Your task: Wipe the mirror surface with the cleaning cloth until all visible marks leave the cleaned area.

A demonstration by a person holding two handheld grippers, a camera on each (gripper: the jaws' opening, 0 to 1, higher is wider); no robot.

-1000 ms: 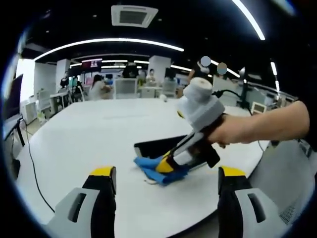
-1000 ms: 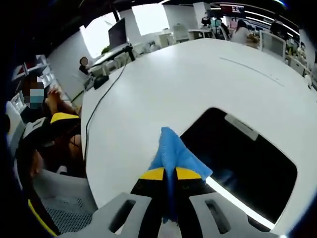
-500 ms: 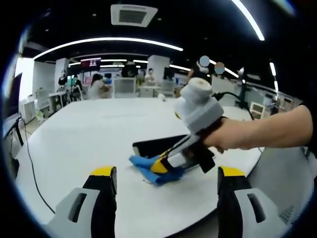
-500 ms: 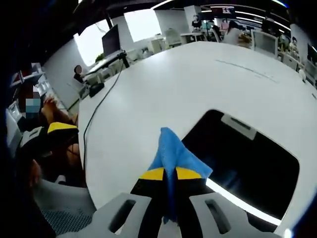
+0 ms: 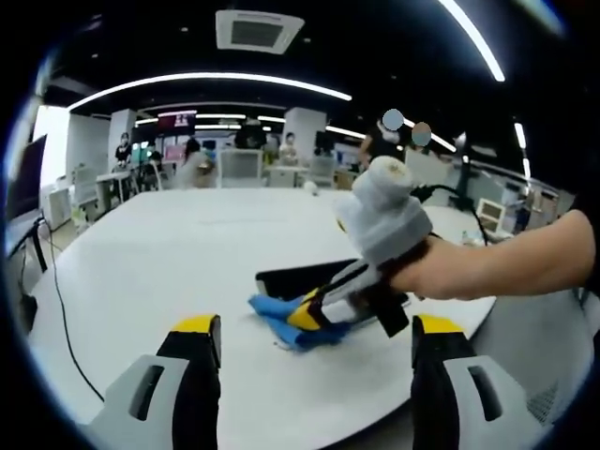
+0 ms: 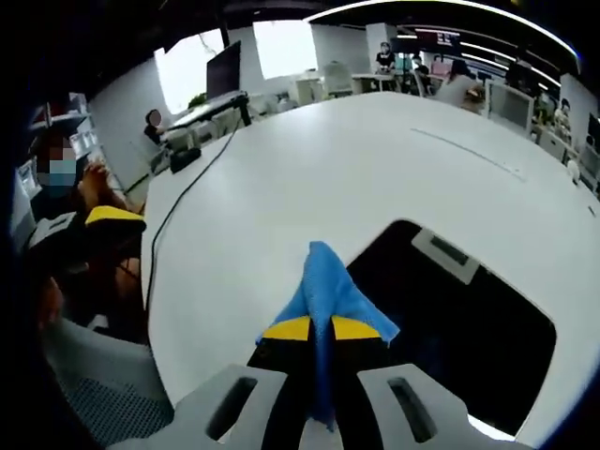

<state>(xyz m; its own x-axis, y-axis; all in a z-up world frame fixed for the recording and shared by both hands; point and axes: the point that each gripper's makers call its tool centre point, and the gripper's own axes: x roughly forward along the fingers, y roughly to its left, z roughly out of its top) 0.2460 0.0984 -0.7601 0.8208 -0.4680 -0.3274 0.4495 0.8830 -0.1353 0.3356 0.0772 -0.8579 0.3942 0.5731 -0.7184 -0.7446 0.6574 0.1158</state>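
White office table [image 6: 309,178] carrying a dark, flat mirror [image 6: 459,328], probably fragile, just ahead of the right gripper [image 6: 319,330] clamped on the soft, limp blue cleaning cloth [image 6: 326,286]; left gripper [image 5: 314,342] open, holding nothing.

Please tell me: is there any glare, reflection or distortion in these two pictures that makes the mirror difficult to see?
Left gripper view: fisheye bends the ceiling lights; the mirror is a thin dark sliver. Right gripper view: the mirror looks black, with a bright reflection near its lower edge; the cleaning cloth is sharp.
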